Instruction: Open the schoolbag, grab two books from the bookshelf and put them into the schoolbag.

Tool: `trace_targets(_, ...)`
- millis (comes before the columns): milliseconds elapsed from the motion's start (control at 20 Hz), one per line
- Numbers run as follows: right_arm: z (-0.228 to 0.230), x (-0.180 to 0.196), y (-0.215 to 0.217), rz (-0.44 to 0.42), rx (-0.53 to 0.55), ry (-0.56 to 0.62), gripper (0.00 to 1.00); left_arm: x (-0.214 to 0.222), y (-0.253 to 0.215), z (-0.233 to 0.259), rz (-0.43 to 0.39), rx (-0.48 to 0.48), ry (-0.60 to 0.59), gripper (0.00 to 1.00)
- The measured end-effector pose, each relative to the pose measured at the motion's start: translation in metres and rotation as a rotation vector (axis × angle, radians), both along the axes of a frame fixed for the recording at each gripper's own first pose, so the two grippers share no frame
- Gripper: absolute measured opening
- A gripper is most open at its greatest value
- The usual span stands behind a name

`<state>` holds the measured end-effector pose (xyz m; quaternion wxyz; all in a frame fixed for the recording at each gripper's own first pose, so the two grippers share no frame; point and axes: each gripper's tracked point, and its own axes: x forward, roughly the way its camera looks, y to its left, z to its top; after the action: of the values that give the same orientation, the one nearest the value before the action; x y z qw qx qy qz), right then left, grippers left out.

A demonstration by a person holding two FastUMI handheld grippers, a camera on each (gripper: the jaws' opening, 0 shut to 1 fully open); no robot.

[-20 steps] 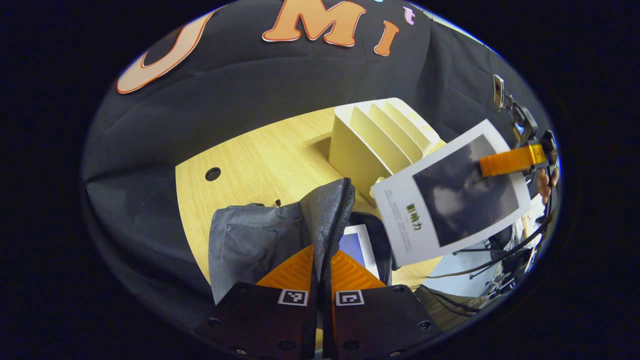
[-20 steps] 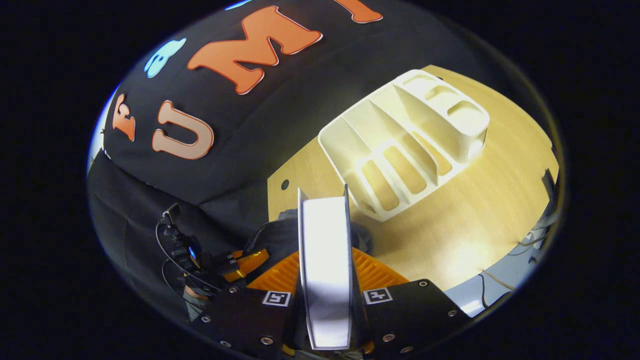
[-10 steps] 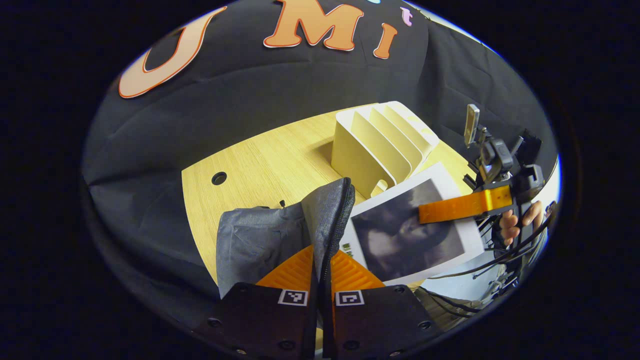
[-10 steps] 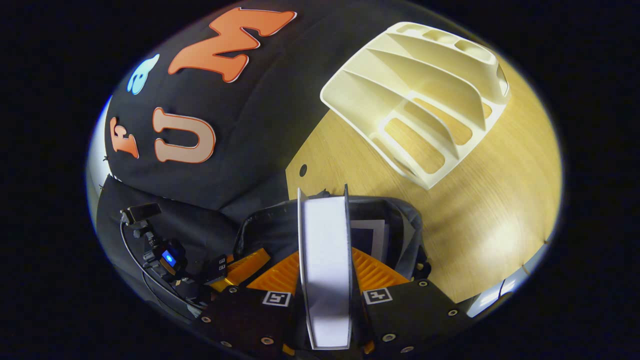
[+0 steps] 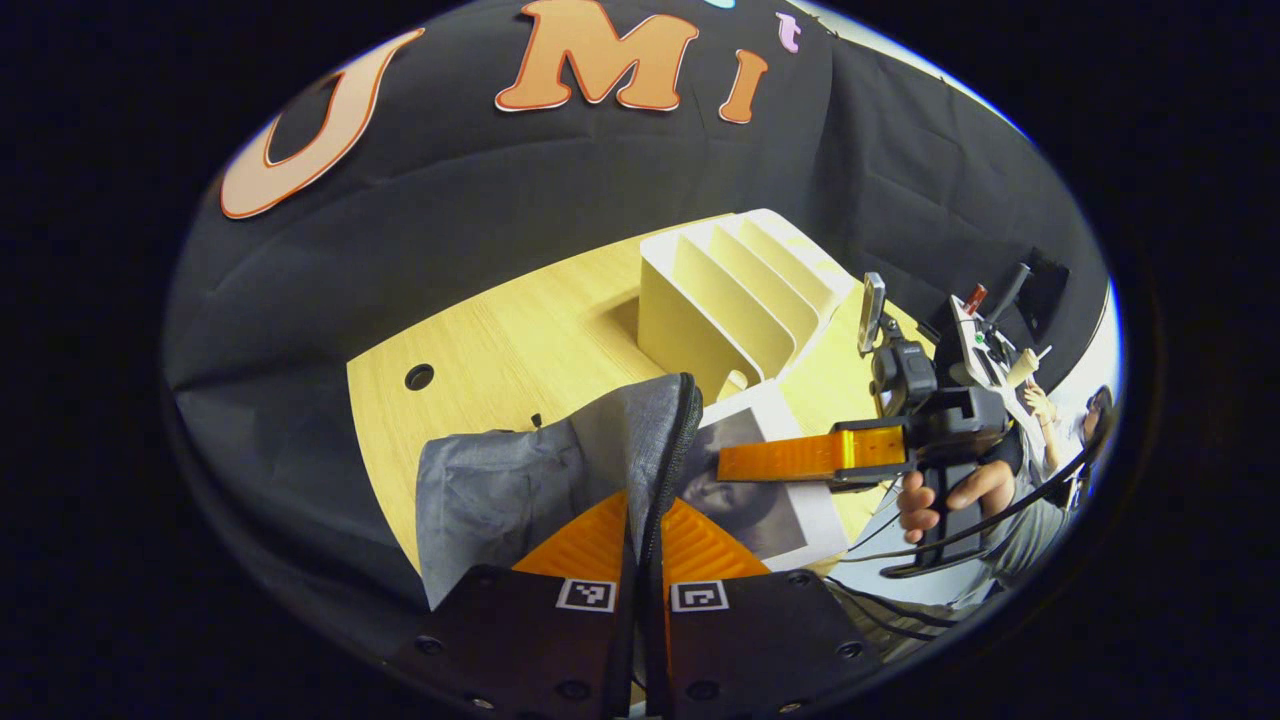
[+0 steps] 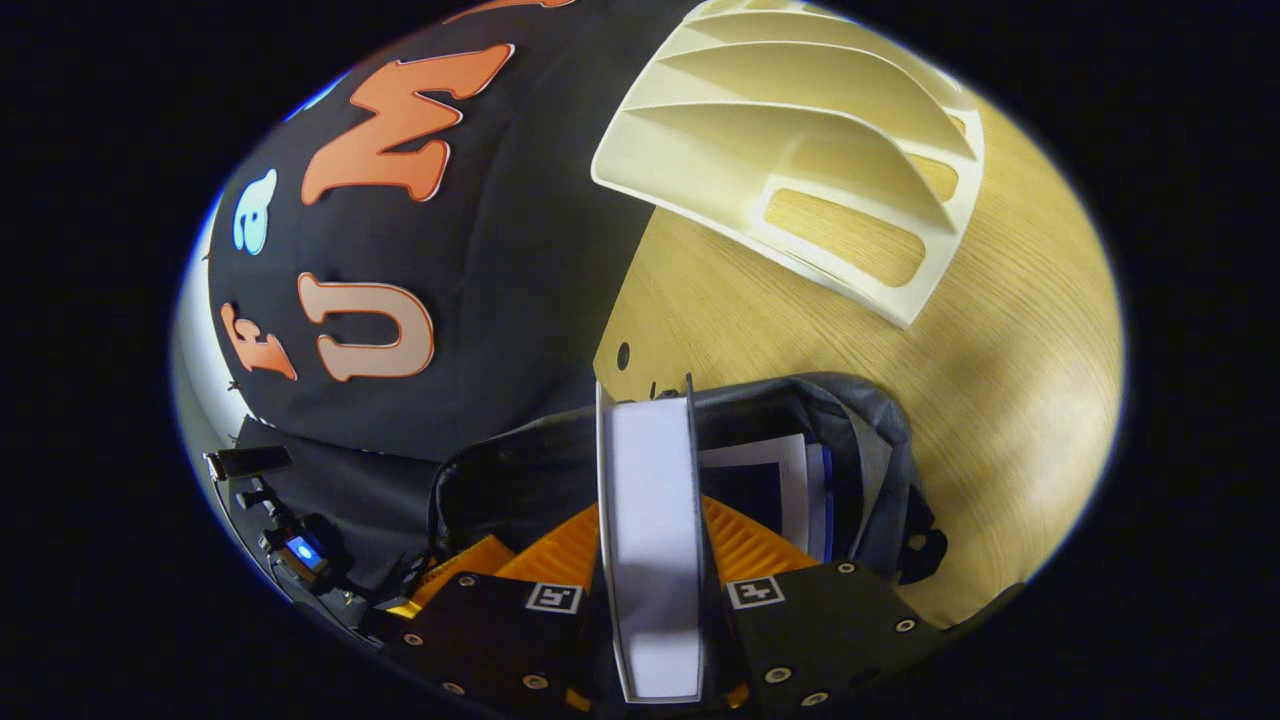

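Fabric at the zippered rim of the grey schoolbag is pinched between the fingers of the left hand-held gripper, so that the mouth is held up and open on the bench. A book is clamped edge-on between both fingers of the right hand-held gripper, with its lower part at the open bag mouth; in the left gripper view its dark cover is seen partly behind the raised rim. Another book is seen already lying inside the bag. The cream bookshelf is seen standing on the bench just behind the bag. A person's hand is seen wrapped around the right hand-held gripper's handle.
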<state>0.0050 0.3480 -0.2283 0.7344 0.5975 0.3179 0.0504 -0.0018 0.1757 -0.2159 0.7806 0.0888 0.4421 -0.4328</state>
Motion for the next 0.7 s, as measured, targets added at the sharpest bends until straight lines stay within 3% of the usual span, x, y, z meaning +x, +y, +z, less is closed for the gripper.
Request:
trace_targets(400, -0.019, 0.012, 0.031, -0.053, 0.090, -0.052, 0.38, -0.017, -0.023, 0.000, -0.032, -0.020, 0.018, 0.06)
trace_targets(700, -0.041, 0.026, 0.057, -0.022, 0.111, -0.017, 0.39, -0.025, -0.030, -0.003, -0.024, -0.027, 0.040, 0.06)
